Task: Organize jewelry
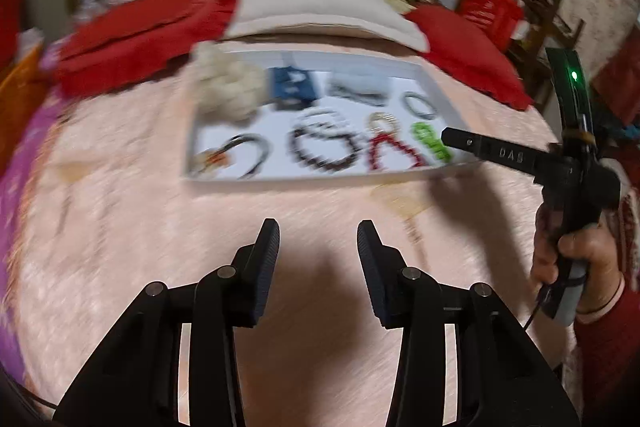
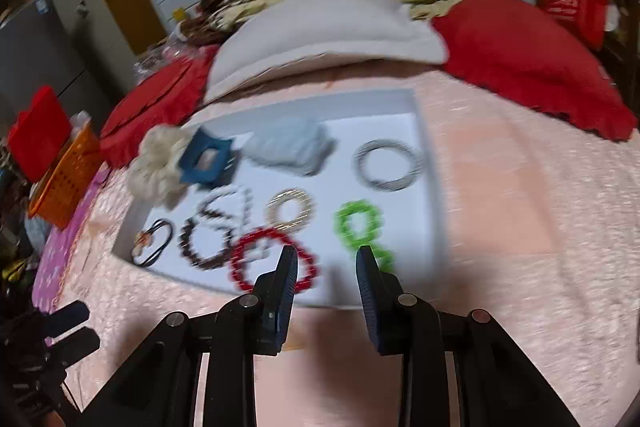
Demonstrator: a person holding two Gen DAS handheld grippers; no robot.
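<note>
Both my tools are released and empty: the right tool (image 2: 326,253) hangs just before the red bracelet (image 2: 272,261), the left tool (image 1: 318,227) short of the white tray (image 1: 224,177), ready to sort.

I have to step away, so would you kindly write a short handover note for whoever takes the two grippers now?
Left gripper: open, empty, over the pink fleece blanket, short of the tray.
Right gripper: open, empty, at the near edge of the shallow white tray.
In the tray: red beaded bracelet, green beaded bracelet, dark beaded bracelet, silver-grey ring bangle, pale gold ring, blue square hair clip, black cord loops. A cream scrunchie sits at its far left corner.
Done: pieces lie in the tray.
Left: unclear which pieces need rearranging; the frames are blurred.
</note>
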